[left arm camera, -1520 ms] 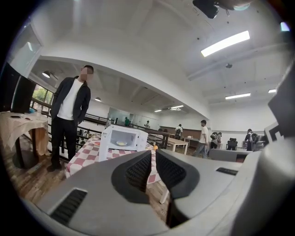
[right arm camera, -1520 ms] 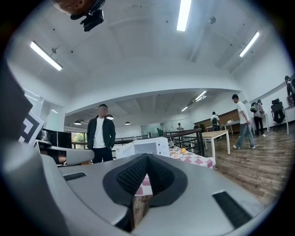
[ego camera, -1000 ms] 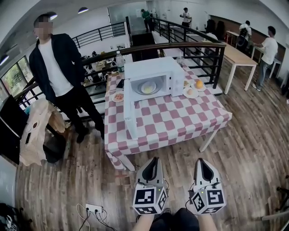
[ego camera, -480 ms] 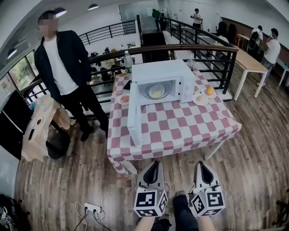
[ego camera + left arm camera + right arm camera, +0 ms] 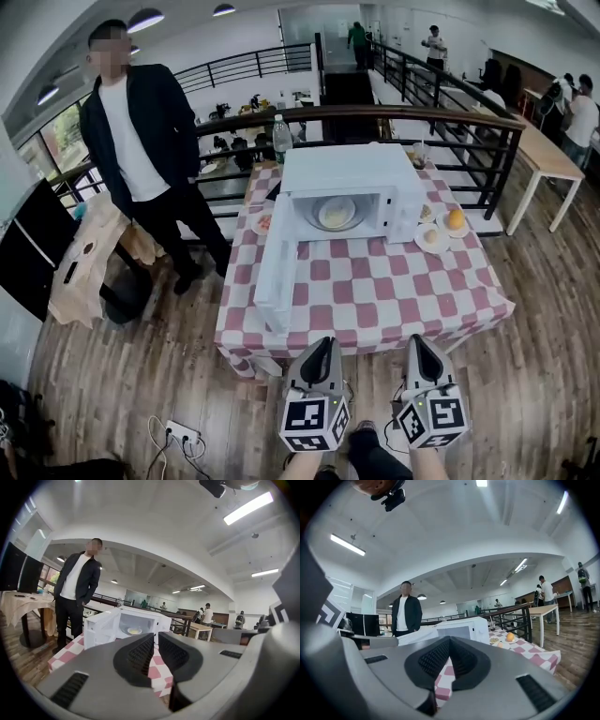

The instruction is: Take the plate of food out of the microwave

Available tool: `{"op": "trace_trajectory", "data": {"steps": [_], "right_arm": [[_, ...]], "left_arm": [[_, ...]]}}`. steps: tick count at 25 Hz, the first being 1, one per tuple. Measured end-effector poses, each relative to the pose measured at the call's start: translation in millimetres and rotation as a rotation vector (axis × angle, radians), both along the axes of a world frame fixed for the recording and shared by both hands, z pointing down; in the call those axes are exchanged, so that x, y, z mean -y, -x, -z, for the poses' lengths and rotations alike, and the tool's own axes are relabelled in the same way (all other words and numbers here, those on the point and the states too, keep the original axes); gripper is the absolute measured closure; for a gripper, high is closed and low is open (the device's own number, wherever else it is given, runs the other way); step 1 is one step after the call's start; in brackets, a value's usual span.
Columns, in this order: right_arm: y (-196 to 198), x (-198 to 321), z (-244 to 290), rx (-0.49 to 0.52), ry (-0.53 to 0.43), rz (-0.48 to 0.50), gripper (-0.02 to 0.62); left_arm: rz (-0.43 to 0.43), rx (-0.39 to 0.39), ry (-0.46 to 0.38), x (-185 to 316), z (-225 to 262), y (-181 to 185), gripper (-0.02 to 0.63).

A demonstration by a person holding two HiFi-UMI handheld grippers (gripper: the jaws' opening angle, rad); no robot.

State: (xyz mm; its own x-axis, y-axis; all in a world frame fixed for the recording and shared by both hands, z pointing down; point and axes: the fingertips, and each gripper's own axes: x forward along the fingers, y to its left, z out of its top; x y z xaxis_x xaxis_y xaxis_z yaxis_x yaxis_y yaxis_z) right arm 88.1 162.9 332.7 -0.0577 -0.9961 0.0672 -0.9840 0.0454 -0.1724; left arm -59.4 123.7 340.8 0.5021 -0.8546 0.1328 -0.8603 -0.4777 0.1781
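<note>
At 6 o'clock the left gripper (image 5: 322,342) and right gripper (image 5: 416,339) are held low, both jaw pairs clenched on nothing (well short of the table (image 5: 394,291)). One is best opened, then steered past the open door (image 5: 277,272) to the plate of food (image 5: 337,214), seen at 12 o'clock inside the microwave (image 5: 347,169). The food itself cannot be made out.

Table (image 5: 394,300): dead centre, and the railing (image 5: 394,114) runs right behind it.
Microwave (image 5: 352,173): on the table's far half, its door (image 5: 278,267) swung out to the left.
Plate of food (image 5: 337,215): there it is, inside the microwave.
Side plates (image 5: 433,238): on the table, just right of the microwave.
Bottle (image 5: 278,131): behind the microwave's left corner.
Person (image 5: 141,141): standing left of the table.
Left gripper (image 5: 322,345), right gripper (image 5: 419,342): side by side before the table's near edge, well apart from the microwave.
</note>
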Motion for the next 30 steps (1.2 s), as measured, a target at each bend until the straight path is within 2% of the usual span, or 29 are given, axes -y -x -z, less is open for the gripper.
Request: {"op": "trace_trajectory", "data": {"steps": [9,14,30], "right_arm": [[-42.9,69.1,0.7,0.011,-0.001,0.090,0.603],[-54.2,94.8,-8.4,0.031,0.010,0.133,0.603],[-61.7,150.9,-29.9,0.071,0.043,0.177,0.603]], "left_arm": [[0.093,-0.017,0.004,58.6,3.0,-38.8,0.563],[0.125,-0.012,0.019,76.0,-4.5,-54.3,0.563],[0.181,0.011,0.052,125.5,-21.7,-56.7,0.563]]}}
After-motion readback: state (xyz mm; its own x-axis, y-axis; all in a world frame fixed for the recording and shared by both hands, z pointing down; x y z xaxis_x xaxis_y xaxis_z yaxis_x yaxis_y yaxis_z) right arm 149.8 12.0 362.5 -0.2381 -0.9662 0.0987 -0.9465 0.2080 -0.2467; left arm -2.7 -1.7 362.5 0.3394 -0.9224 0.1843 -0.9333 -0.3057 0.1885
